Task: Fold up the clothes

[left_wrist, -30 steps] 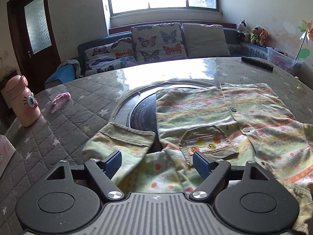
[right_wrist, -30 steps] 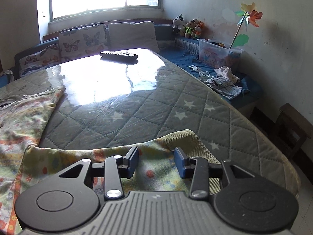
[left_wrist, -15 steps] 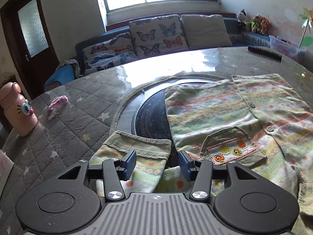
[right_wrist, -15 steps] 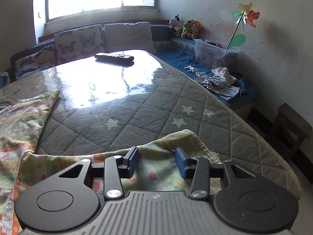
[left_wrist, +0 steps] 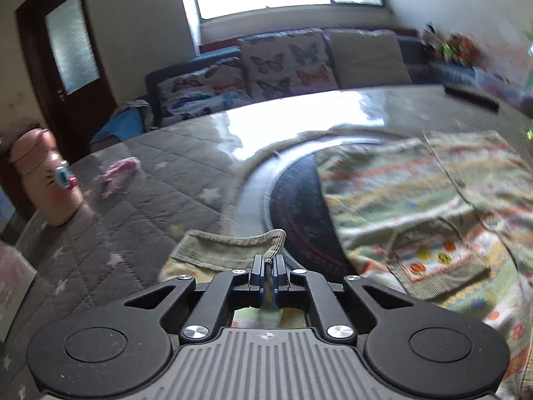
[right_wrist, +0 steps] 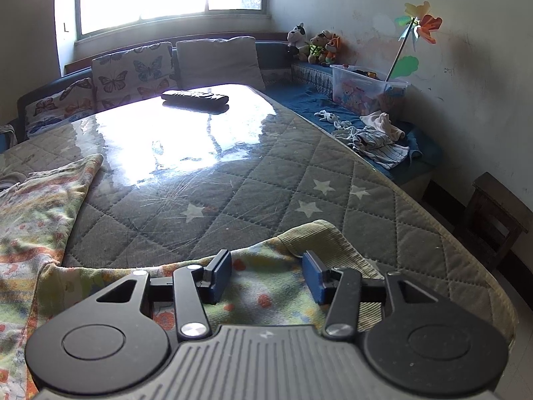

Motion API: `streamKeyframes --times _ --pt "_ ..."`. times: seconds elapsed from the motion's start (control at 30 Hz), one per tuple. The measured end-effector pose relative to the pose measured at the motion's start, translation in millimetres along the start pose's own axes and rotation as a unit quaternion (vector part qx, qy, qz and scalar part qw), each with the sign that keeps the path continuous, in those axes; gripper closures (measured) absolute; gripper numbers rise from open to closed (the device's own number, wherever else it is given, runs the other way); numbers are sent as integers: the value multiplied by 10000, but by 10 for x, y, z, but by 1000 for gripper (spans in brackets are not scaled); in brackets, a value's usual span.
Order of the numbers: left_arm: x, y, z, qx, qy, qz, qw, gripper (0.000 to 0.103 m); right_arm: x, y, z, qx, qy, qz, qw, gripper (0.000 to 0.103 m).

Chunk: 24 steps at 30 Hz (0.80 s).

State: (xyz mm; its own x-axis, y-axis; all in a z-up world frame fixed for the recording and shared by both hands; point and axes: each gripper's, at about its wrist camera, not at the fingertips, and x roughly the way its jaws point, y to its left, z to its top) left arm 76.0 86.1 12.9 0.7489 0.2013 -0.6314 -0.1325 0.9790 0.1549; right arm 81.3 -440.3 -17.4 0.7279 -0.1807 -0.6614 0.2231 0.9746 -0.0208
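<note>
A child's patterned shirt [left_wrist: 416,206] lies spread on the quilted table, with a chest pocket [left_wrist: 436,263] facing up. My left gripper [left_wrist: 268,271] is shut on the cuff of the left sleeve [left_wrist: 230,250], which bunches up between the pads. In the right wrist view my right gripper [right_wrist: 269,275] is open, its blue pads on either side of the right sleeve [right_wrist: 266,286] near its ribbed cuff [right_wrist: 319,243]. The shirt body [right_wrist: 36,213] shows at the left.
A pink bottle [left_wrist: 50,180] and a small pink item [left_wrist: 120,170] stand at the table's left. A dark round turntable [left_wrist: 293,200] sits in the middle under the shirt. A remote [right_wrist: 195,97] lies at the far side. The table edge [right_wrist: 466,260] is close on the right.
My left gripper has closed from wide open onto the left sleeve cuff and the view has shifted and blurred. My right gripper has stayed open over the right sleeve.
</note>
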Motion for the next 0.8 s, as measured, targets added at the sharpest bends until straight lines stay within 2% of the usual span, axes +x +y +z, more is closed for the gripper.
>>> streamKeyframes --times 0.17,0.37,0.53,0.6,0.7,0.8 --pt "-274 439 -69 -734 -152 528 9958 99 -2 0 -6 21 4 -1 10000 54" --pt "-589 888 -320 -1500 -182 1150 9818 99 3 8 -6 52 10 10 10000 51" --pt "-610 1127 -610 -1939 202 1452 9700 100 9 30 3 56 29 9 10000 47" --pt "-606 1139 -710 -1930 289 1652 9668 101 12 39 6 57 37 9 10000 47" --pt "-594 1207 -784 -2085 400 1683 9626 102 16 53 12 60 48 9 10000 45" --pt "-625 1174 -735 -2014 346 1585 9660 101 18 61 5 71 48 12 10000 45"
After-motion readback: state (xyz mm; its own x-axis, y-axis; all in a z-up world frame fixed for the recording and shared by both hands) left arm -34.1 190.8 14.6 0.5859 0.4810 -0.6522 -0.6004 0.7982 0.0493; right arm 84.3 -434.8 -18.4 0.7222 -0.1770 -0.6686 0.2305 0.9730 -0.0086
